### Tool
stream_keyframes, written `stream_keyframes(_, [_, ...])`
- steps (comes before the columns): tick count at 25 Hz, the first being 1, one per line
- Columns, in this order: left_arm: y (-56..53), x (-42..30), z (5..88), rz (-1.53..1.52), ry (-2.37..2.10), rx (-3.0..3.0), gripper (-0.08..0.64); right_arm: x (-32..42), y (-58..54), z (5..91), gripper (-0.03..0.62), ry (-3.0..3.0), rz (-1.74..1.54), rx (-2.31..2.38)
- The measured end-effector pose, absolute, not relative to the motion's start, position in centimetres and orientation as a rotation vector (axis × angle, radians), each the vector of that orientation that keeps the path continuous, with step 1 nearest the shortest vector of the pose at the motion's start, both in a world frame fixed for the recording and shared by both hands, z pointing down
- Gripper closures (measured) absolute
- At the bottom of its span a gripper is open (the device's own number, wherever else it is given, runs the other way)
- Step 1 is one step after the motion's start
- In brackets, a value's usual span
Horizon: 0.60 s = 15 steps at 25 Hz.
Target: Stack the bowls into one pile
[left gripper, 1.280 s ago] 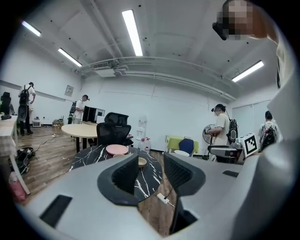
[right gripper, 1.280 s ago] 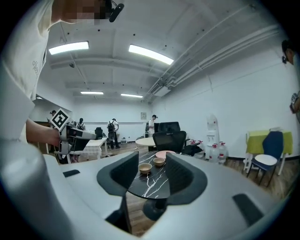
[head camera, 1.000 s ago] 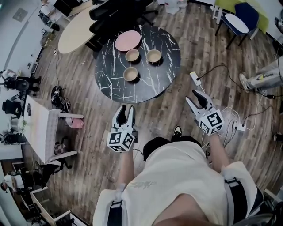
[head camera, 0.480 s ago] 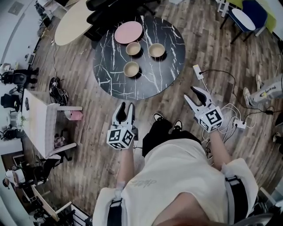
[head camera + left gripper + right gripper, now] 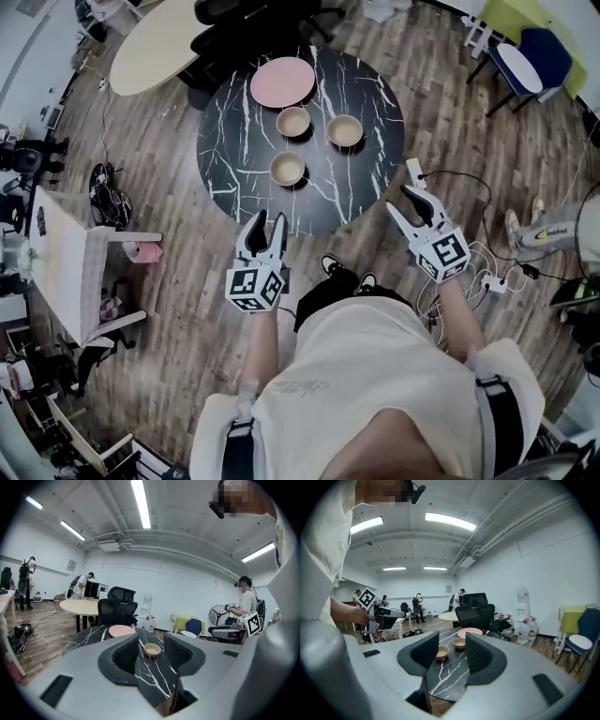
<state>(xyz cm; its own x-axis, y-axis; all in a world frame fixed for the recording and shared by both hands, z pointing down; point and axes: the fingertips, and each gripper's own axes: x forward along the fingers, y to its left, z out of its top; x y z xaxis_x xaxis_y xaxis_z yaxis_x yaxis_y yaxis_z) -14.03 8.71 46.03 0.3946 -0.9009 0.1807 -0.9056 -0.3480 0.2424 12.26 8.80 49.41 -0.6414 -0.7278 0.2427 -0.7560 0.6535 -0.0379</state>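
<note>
Three tan bowls stand apart on the round black marble table (image 5: 361, 178): one nearest me (image 5: 287, 168), one behind it (image 5: 293, 121), one to the right (image 5: 345, 129). A pink plate (image 5: 282, 82) lies at the table's far side. My left gripper (image 5: 266, 229) is open and empty, just short of the table's near edge. My right gripper (image 5: 404, 203) is open and empty too, beside the near right edge. In the left gripper view one bowl (image 5: 152, 649) shows far off between the jaws. The right gripper view shows two bowls (image 5: 442, 653) (image 5: 459, 643).
A beige oval table (image 5: 159, 42) and black office chairs (image 5: 253, 19) stand behind the marble table. A blue chair (image 5: 530, 56) is at the far right, a white desk (image 5: 70, 262) at the left. Cables and a power strip (image 5: 487, 279) lie on the floor at the right.
The person has walked toward the marble table, so it now lies closer to both grippers. Both grippers stayed open and empty.
</note>
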Motion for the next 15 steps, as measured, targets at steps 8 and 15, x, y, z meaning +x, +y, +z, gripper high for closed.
stream_keyframes(8, [4.2,-17.8,46.7,0.032,-1.559,2.366,0.379,7.2,4.0,48.6,0.422,-2.688,0.195,1.187])
stream_keyframes(15, [0.9,-18.9,47.6,0.036,-1.496,2.393,0.379,4.5,2.7,49.5,0.422,-2.644,0.225,1.169])
